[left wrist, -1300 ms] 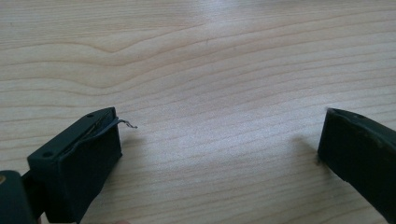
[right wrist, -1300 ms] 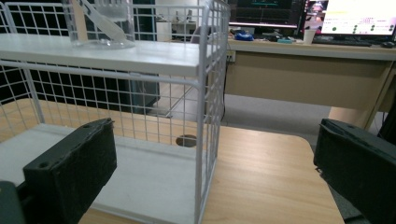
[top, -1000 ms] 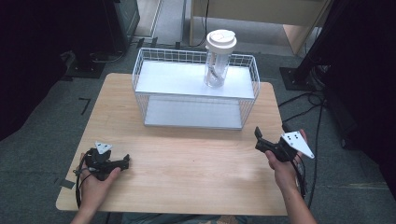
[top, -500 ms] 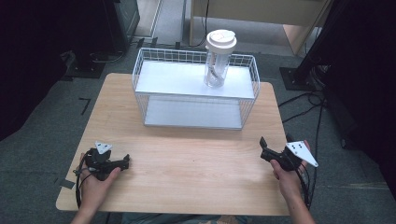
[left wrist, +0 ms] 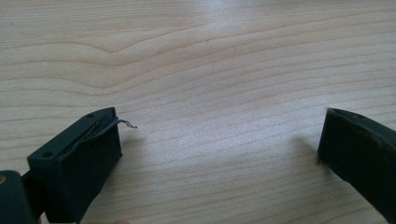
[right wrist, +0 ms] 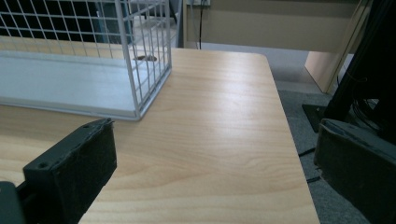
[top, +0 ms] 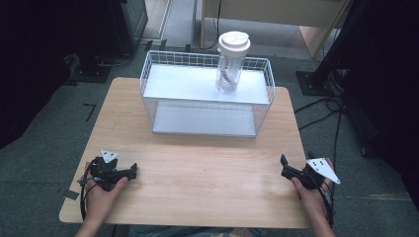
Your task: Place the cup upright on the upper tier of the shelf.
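From the high view, your left gripper (top: 132,172) and right gripper (top: 284,165) rest low on the tabletop (top: 197,163), well apart from the wire basket (top: 207,98) holding the lidded cup (top: 231,61). In the left gripper view, your fingers (left wrist: 74,163) are spread over bare wood. In the right gripper view, your fingers (right wrist: 70,168) are spread too, the basket's corner near.

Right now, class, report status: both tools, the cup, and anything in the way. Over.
Left tool open, empty, low over the table. Right tool open, empty, near the right edge. Lidded cup upright on the wire rack. Nothing between tools and rack.
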A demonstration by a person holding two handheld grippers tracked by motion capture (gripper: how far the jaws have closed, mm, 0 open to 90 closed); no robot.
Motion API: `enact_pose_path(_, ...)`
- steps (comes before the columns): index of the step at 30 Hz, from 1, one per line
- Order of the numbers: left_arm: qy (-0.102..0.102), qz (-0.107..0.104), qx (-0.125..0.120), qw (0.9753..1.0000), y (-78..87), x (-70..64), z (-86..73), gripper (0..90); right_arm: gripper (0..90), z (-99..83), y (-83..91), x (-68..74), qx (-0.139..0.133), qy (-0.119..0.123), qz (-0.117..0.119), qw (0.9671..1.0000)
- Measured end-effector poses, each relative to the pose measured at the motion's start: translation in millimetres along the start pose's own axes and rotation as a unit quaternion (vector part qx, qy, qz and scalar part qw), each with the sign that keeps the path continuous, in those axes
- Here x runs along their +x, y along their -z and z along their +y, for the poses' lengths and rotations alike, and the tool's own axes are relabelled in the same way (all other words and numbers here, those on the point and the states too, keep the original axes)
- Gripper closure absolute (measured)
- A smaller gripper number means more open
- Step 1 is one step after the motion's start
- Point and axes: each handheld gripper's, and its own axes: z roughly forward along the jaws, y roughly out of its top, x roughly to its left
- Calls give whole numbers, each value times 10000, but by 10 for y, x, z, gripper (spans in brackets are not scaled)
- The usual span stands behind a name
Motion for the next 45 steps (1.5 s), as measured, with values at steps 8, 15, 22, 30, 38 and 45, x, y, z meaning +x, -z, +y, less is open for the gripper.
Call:
enact_pose_path(8,0,0,0,10000,0,0,0,0,0,-137,43,-55,227,72,5,9997)
enact_pose_path(15,0,0,0,10000,0,0,0,0,0,-246,78,-120,632,36,-43,9980)
enact_pose_path(22,-1,0,0,10000,0,0,0,0,0,-305,99,-127,1167,95,-68,9931)
enact_pose_path(30,-4,0,2,10000,1,1,-1,0,0,-324,-4,-39,1931,432,-131,9801)
enact_pose_path(38,-2,-2,1,10000,1,0,-1,0,0,-333,-53,-85,2359,114,256,9714)
enact_pose_path(45,-3,-2,2,10000,1,1,-1,0,0,-334,-52,-68,2354,237,465,9705)
